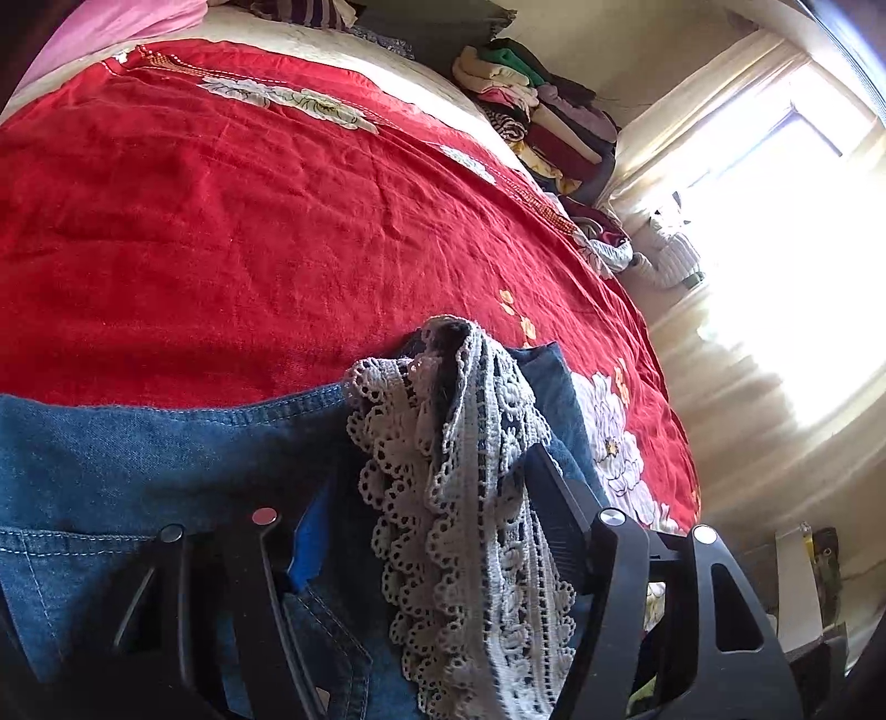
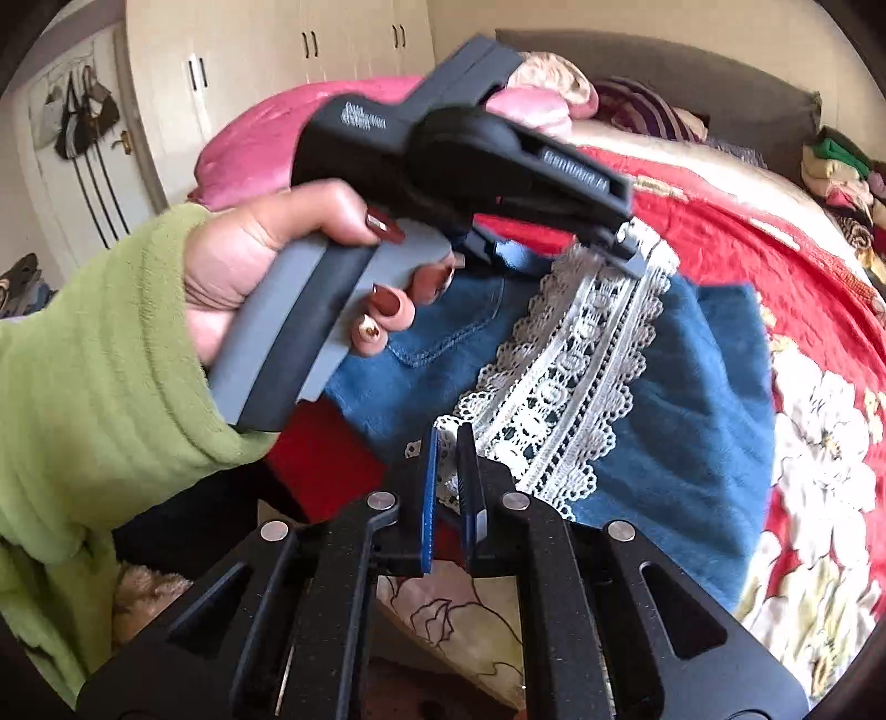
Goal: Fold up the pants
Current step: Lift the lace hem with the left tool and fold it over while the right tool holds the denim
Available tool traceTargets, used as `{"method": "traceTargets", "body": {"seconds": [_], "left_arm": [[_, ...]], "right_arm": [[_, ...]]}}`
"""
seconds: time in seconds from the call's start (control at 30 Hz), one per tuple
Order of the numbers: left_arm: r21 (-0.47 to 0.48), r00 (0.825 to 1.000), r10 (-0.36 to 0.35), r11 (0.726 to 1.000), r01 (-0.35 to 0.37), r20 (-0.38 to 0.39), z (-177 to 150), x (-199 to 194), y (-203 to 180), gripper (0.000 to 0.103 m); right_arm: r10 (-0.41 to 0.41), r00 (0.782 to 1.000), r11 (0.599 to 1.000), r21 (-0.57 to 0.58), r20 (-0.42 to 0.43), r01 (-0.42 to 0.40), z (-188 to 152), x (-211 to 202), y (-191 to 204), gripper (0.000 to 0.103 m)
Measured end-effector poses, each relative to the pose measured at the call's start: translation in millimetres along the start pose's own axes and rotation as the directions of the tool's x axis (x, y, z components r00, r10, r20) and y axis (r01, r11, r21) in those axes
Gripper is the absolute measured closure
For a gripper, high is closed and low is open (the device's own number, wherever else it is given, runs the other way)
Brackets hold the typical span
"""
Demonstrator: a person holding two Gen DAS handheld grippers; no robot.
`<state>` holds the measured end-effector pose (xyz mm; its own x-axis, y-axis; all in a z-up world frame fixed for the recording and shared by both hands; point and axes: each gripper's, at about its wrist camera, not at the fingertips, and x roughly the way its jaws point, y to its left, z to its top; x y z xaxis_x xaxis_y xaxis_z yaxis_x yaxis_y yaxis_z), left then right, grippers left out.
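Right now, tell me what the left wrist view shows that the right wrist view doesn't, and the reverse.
Only the left wrist view: a bright sunlit window, and the left tongs standing around a bunched fold of white crochet lace trim.

Only the right wrist view: cream wardrobe doors, a hand in a green fleece sleeve, and the right tongs shut on the lace's near end.

Both: blue denim pants, red floral bedspread, stacked folded clothes.
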<state>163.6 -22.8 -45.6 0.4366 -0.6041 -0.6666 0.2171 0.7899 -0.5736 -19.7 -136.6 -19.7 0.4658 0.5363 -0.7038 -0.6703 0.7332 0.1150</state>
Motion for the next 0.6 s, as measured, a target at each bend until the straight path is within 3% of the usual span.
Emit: {"method": "traceTargets", "body": {"seconds": [0.03, 0.13, 0.23, 0.33, 0.4, 0.47, 0.53, 0.6], "left_arm": [[0.001, 1.0, 0.001, 1.0, -0.001, -0.001, 0.1, 0.6, 0.3, 0.041], [0.006, 1.0, 0.003, 1.0, -0.003, -0.006, 1.4, 1.3, 0.1, 0.041], [0.012, 1.0, 0.012, 1.0, -0.012, -0.014, 5.1, 3.1, -0.8, 0.041], [0.02, 1.0, 0.024, 1.0, -0.024, -0.02, 9.1, 4.3, -3.7, 0.041], [0.021, 0.999, 0.034, 0.999, -0.034, -0.019, 11.4, 5.8, -5.2, 0.05], [0.026, 0.999, 0.052, 0.998, -0.052, -0.015, 13.5, 7.7, -7.8, 0.078], [0.032, 0.998, 0.064, 0.997, -0.063, -0.004, 14.7, 6.0, -10.0, 0.085], [0.044, 0.999, 0.048, 0.998, -0.049, 0.019, 14.8, -3.1, -13.2, 0.085]], "right_arm": [[-0.023, 1.0, 1.0, -0.02, 0.011, 0.023, -1.7, 0.2, 2.0, 0.097], [-0.04, 0.999, 0.999, -0.03, 0.037, 0.041, -5.2, -8.9, 3.1, 0.079], [-0.057, 0.998, 0.996, -0.065, 0.035, 0.059, -2.8, -8.2, 8.7, 0.071], [-0.126, 0.992, 0.984, -0.125, 0.001, 0.125, -2.2, 3.4, 15.4, 0.069], [-0.164, 0.986, 0.977, -0.142, -0.034, 0.157, -4.1, 13.7, 15.0, 0.069], [-0.143, 0.988, 0.985, -0.105, -0.054, 0.137, -4.4, 16.6, 9.9, 0.093], [-0.115, 0.992, 0.992, -0.055, -0.042, 0.113, -0.1, 8.2, 4.0, 0.094], [-0.083, 0.997, 0.995, -0.047, -0.001, 0.083, 6.4, -5.9, 5.5, 0.094]]}}
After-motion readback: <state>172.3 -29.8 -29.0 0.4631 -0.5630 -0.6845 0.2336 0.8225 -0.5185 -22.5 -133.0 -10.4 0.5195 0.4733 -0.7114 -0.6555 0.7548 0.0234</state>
